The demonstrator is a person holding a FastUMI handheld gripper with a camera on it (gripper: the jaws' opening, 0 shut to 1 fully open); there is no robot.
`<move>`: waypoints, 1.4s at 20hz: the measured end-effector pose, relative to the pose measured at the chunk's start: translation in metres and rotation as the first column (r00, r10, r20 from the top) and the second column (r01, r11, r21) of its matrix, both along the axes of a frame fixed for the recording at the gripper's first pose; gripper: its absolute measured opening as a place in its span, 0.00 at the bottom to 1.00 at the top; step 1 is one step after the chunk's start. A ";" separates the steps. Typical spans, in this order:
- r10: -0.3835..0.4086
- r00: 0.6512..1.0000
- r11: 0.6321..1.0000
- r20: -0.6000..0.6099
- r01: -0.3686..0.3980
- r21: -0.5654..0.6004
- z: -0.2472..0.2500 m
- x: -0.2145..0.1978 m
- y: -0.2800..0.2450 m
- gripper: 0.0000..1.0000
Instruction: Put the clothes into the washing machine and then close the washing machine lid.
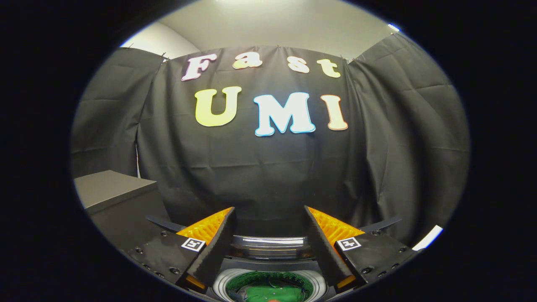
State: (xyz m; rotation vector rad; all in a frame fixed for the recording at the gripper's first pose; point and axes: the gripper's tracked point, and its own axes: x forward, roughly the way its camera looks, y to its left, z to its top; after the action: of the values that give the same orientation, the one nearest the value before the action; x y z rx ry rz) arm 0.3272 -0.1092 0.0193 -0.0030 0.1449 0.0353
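Gripper [268, 212] spread open above the washing machine [268, 247], holding nothing.

Green clothes [268, 289] lie inside the round drum opening, low between the two fingers; the raised lid stands just ahead, against the booth's black cloth wall [268, 167]. A grey box [111, 188] sits left.

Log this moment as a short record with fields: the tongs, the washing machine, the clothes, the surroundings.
tongs: tongs open, nothing between the fingers, held above the machine
washing machine: washing machine below and just ahead of the fingers, round drum opening showing
lid: cannot tell its position
clothes: green cloth lying inside the drum
surroundings: grey box beside the machine; black cloth wall beyond
task state: cloth in the drum, closing the lid not confirmed
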 end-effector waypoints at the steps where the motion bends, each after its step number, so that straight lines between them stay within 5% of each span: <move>1: -0.001 1.000 1.000 0.009 0.001 0.000 -0.002 -0.005 0.000 0.98; 9: -0.020 0.999 1.000 0.040 0.020 0.011 -0.024 -0.040 -0.001 0.98; 13: 0.048 0.998 0.991 -0.043 -0.042 0.128 -0.053 -0.070 0.016 0.88; 22: 0.024 0.998 1.000 -0.055 -0.023 0.016 -0.082 -0.115 0.007 0.93; 28: 0.015 1.000 1.000 -0.006 -0.015 0.022 -0.084 -0.191 0.031 0.93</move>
State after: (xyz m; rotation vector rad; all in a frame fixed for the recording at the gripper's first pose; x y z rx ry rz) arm 0.1362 -0.0778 -0.0644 0.0178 0.1503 0.0522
